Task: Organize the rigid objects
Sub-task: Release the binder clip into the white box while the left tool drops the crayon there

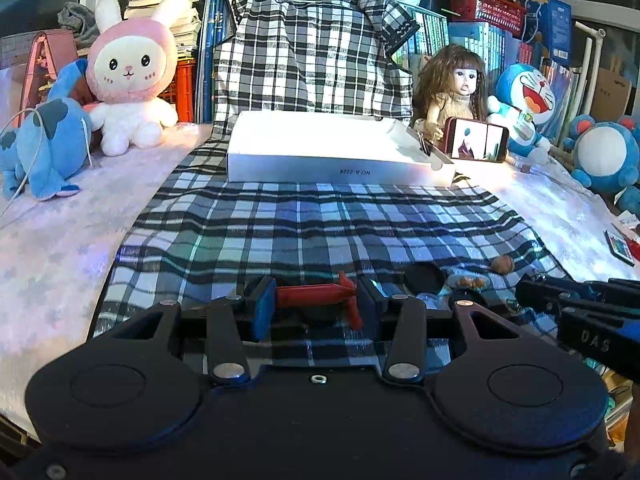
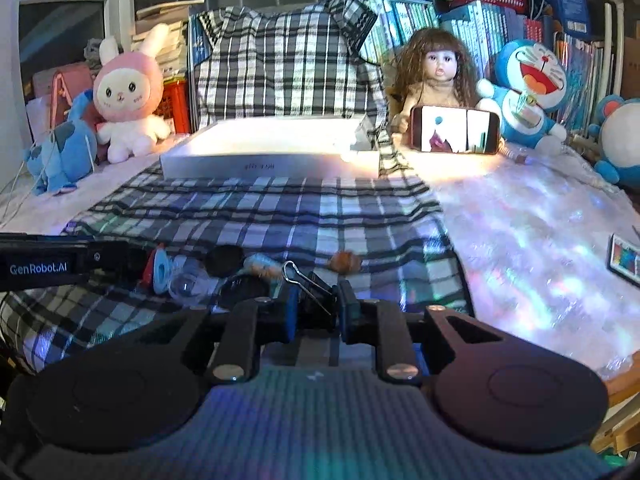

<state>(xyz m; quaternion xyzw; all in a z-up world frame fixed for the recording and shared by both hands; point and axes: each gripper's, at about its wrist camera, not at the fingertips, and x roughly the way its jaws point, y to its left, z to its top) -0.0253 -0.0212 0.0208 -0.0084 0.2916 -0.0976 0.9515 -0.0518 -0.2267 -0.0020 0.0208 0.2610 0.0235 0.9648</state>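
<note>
Nearest us, two grippers over the checked cloth. Left gripper — clamped on a red plastic piece that lies crosswise between its blue pads. Right gripper — clenched on a black binder clip, whose wire handles stick up and to the left.

Just beyond the fingers we list a small clutter on the cloth: a black round lid, a walnut, a clear dome-shaped item and a pale blue piece — none of them gripped.

Further back, a white shallow box sits on the cloth, brightly lit; another binder clip rests at its right end.

Right of the box, a phone stands on its long edge with the screen lit, in front of a doll.

At the far edge we note a pink rabbit toy, a blue plush animal, a blue cat toy and rows of books.
</note>
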